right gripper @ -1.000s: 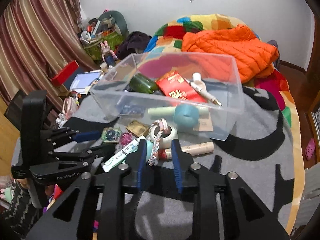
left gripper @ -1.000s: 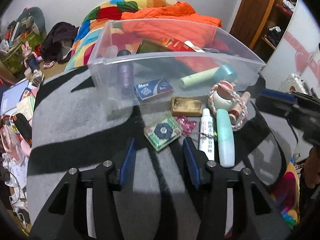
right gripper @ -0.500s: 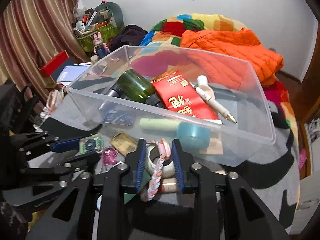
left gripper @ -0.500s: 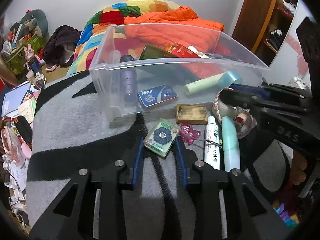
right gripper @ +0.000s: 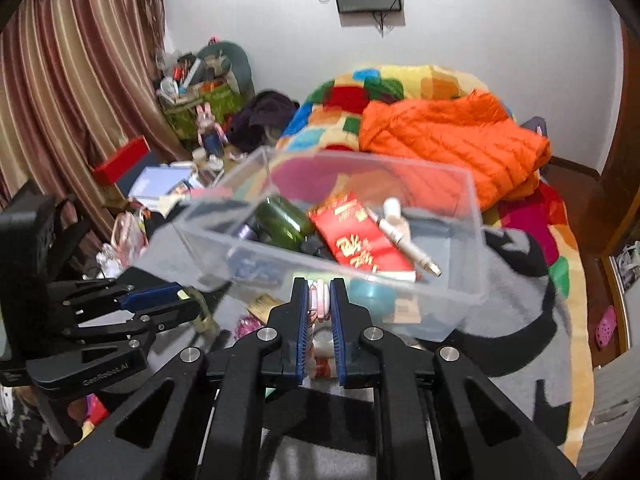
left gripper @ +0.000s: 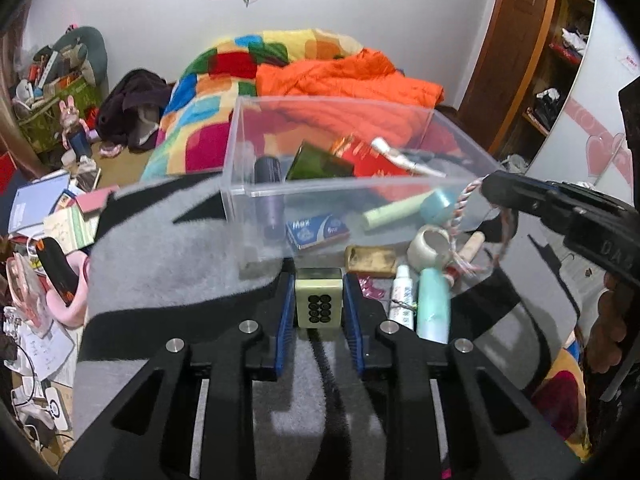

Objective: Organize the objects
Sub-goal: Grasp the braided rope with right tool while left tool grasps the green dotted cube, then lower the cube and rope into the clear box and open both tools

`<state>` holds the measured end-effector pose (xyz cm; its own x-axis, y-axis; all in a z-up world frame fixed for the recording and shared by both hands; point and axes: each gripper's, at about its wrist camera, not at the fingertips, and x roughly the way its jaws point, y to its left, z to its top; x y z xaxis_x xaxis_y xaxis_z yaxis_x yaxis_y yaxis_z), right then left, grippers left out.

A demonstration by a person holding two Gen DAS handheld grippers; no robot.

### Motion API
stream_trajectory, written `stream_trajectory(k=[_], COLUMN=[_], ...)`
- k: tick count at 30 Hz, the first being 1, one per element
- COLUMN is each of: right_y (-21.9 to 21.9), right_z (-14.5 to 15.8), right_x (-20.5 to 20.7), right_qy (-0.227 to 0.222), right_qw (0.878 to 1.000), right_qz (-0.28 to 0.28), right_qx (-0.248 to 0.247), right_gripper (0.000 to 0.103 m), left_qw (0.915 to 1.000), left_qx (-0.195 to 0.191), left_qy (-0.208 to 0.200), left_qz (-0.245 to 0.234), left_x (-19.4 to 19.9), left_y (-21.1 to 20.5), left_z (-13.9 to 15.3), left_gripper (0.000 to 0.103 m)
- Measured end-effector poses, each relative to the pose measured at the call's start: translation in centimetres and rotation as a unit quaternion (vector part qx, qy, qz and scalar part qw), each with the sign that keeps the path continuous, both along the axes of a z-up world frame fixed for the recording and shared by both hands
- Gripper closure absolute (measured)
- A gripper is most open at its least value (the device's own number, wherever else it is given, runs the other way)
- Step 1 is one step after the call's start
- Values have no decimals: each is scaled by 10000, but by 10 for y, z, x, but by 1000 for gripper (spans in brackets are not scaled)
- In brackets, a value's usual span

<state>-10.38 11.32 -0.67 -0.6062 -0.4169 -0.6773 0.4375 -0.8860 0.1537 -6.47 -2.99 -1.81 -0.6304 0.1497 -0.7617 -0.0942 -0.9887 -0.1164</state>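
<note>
Jaws both clenched: left gripper [left gripper: 319, 309] pinches a stiff, light mahjong tile [left gripper: 319, 303] by its sides, right gripper [right gripper: 319, 312] holds a soft braided rope loop [left gripper: 460, 210], floppy, may swing.

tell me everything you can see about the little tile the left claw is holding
The tile is a small, thick rectangular block, pale cream-green with a darker green top edge, looking like hard plastic or resin. Its facing side shows nine dark round marks in a three-by-three grid, like a mahjong piece. It stands upright, pinched on both sides between the blue pads of the left claw, in front of the clear bin. Whether its base touches the grey blanket cannot be told.
</note>
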Motion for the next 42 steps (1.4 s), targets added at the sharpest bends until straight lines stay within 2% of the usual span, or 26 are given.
stream_trajectory(k=[9,15,24,31,36,42], right_y=[10,18,26,16,8,8], right_z=[37,43,43,27,3,-20], right_x=[10,-4,-40,-66,-82,-95], right_qy=[412,471,432,302,2,-409], right_qw=[9989,9983,9975,9982,9992,9986], right_qz=[-71,-190,-429,-456,-383,-326], right_qx=[-199,-287,-369,-237,-108,42], right_gripper=[93,93,93,93,93,92], left_qw=[9992,9977,9963,9974,9989,9993], left_qx=[36,144,232,224,261,305], left_qy=[407,654,816,675,343,76], left_qz=[-1,43,112,150,189,212], left_x=[8,-4,-37,-69,-91,-100], left_y=[4,3,1,3,2,1], left_z=[36,59,78,69,44,26], left_gripper=[79,79,79,79,79,79])
